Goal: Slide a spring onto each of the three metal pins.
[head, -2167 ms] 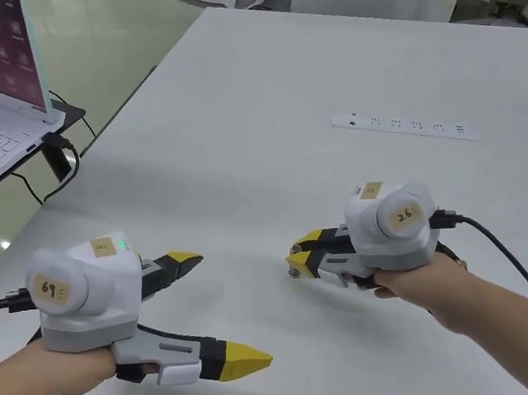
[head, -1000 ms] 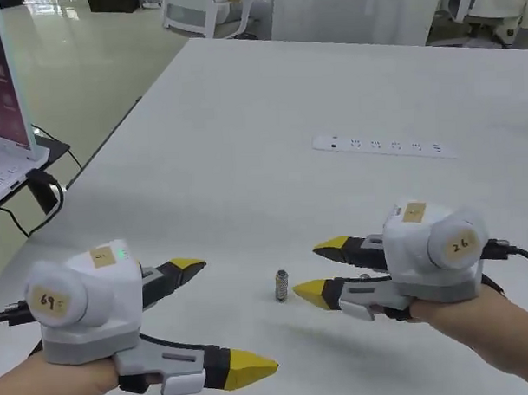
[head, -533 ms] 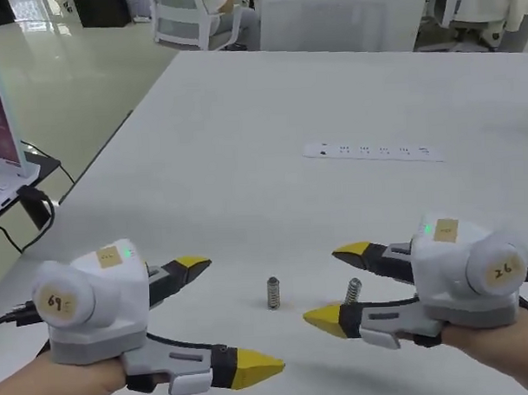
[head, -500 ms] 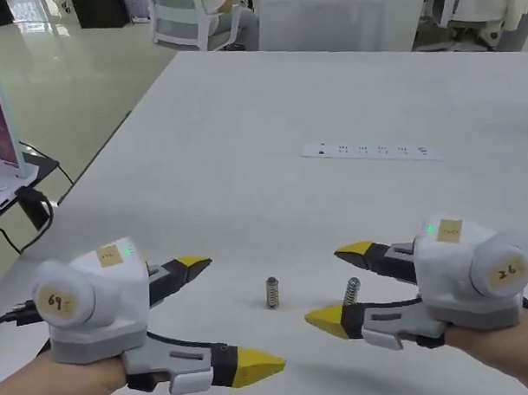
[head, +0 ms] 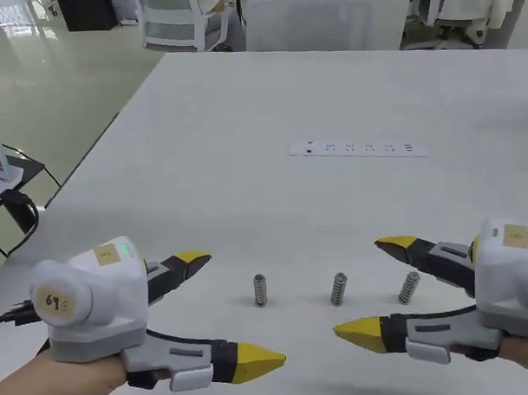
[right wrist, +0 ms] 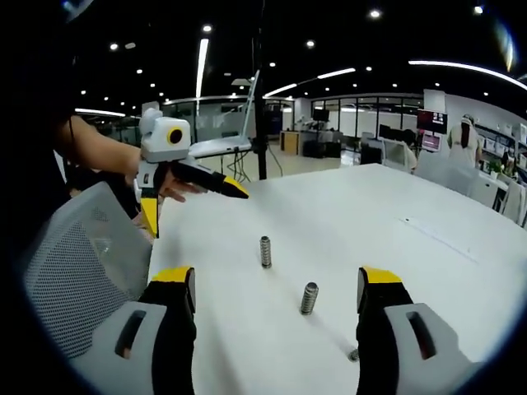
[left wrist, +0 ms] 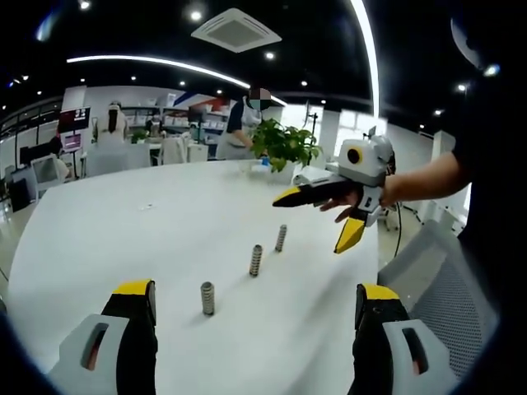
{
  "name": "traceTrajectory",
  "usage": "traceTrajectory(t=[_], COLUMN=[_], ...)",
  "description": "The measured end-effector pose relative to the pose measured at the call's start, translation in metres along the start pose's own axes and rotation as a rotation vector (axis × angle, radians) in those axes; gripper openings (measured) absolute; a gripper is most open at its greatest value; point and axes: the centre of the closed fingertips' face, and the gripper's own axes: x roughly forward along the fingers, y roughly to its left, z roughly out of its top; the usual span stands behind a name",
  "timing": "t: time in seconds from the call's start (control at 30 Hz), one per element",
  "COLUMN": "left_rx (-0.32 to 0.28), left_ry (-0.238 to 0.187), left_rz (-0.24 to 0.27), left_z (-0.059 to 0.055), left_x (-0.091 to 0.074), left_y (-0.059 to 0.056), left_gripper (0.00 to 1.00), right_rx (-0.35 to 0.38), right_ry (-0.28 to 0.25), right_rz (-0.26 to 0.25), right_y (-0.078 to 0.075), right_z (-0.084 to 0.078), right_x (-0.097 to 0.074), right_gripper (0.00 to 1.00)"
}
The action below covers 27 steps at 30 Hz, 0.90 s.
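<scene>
Three small metal springs stand upright in a row on the white table: the left spring (head: 260, 289), the middle spring (head: 339, 288) and the right spring (head: 409, 287). Any pins inside them are hidden. My left gripper (head: 229, 310) is open just left of the row, with nothing between its jaws. My right gripper (head: 374, 287) is open too, its yellow tips straddling the right end of the row without touching. The left gripper view has the springs (left wrist: 256, 259) ahead of my left gripper (left wrist: 255, 296). In the right gripper view the springs (right wrist: 265, 251) stand beyond my right gripper (right wrist: 276, 280).
A white power strip (head: 358, 148) lies flat further back on the table. The table's left edge (head: 98, 151) drops to the floor, with a black cable (head: 13, 215) beside it. Office chairs (head: 180, 18) stand past the far end.
My right gripper went from shut to open and drew back to the right, uncovering the springs one after another. The left gripper barely moved. The head camera tilted up.
</scene>
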Motion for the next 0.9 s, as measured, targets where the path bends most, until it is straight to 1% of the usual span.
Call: traceTrajectory(t=[0.17,0.23,0.33,0.47,0.63,0.73,0.83,0.87,0.9], left_rx=[-0.006,-0.005,-0.005,-0.008,-0.014,-0.008,0.007,0.006,0.001], left_ry=[-0.002,-0.005,-0.008,-0.004,-0.013,-0.007,0.008,0.008,0.006], left_rz=[0.002,0.001,0.001,0.007,0.023,0.033,0.039,0.043,0.049], left_z=[0.000,0.000,0.000,-0.002,-0.003,-0.006,-0.011,-0.012,-0.013], left_x=[0.000,0.000,-0.001,-0.004,-0.010,-0.014,-0.021,-0.023,-0.025], left_y=[0.000,0.000,-0.001,0.000,0.004,0.006,0.007,0.007,0.008], left_gripper=[0.98,0.98,0.98,0.98,0.98,0.98,0.98,0.98,0.98], right_rx=[0.029,0.037,0.044,0.054,0.065,0.073,0.075,0.078,0.084], right_ry=[-0.014,-0.004,-0.006,-0.009,-0.003,-0.009,0.016,0.021,0.028], right_rz=[-0.021,-0.028,-0.041,-0.056,-0.077,-0.084,-0.104,-0.108,-0.122], right_y=[-0.002,-0.003,-0.004,-0.006,-0.011,-0.010,-0.012,-0.013,-0.017], right_z=[-0.005,-0.009,-0.014,-0.018,-0.025,-0.027,-0.038,-0.039,-0.044], right_x=[-0.010,-0.014,-0.021,-0.030,-0.042,-0.053,-0.065,-0.067,-0.070], right_gripper=[0.91,0.92,0.95,0.96,0.98,0.99,0.99,0.99,0.99])
